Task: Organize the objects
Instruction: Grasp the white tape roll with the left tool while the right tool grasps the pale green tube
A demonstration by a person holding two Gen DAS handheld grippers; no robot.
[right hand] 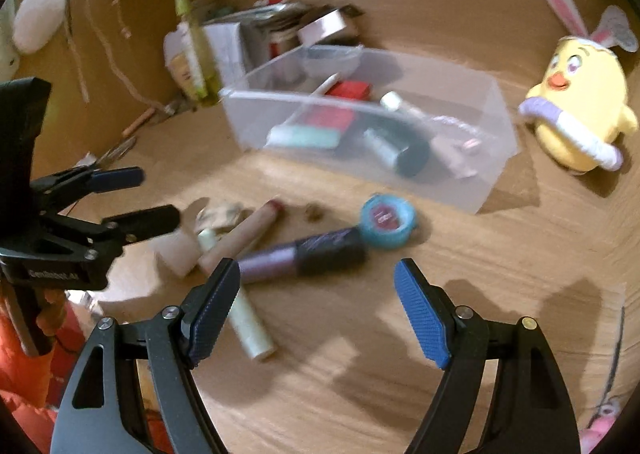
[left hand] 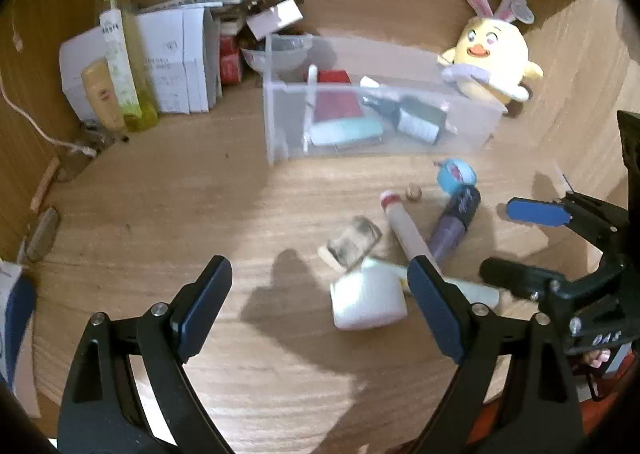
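Setting: on a wooden bench (left hand: pixel 140 213), all places given from the clear plastic bin (left hand: pixel 280 125).
Clear plastic bin: stands toward the back of the bench, open at the top; it holds a red packet, a teal-and-white item and a dark bottle with a white label, among smaller things too blurred to name.
Yellow chick plush (left hand: pixel 494 57): just beside the bin's right end, upright, with pink-lined rabbit ears.
White boxes (left hand: pixel 176 57): left of the bin, against the back wall, with pens lying on top.
Green spray bottle (left hand: pixel 120 53): further left of the bin, upright in front of the boxes, a yellow tube leaning beside it.
Loose items: in front of the bin, on bare wood.
Teal tape roll (right hand: pixel 388 223): nearest the bin's front wall.
Purple tube (right hand: pixel 304 254): lying flat, its dark cap touching the tape roll.
Pink-capped stick (left hand: pixel 404 230): lying just beside the purple tube, on its left.
White jar (left hand: pixel 368 298): furthest from the bin, on its side, a small crumpled clear wrapper just behind it.
Left gripper (left hand: pixel 320 306): fingers wide apart, nothing between the pads; the white jar lies ahead of them.
Right gripper (right hand: pixel 316 306): fingers apart, gripping nothing, above the wood in front of the purple tube; a pale green tube lies by its left finger.
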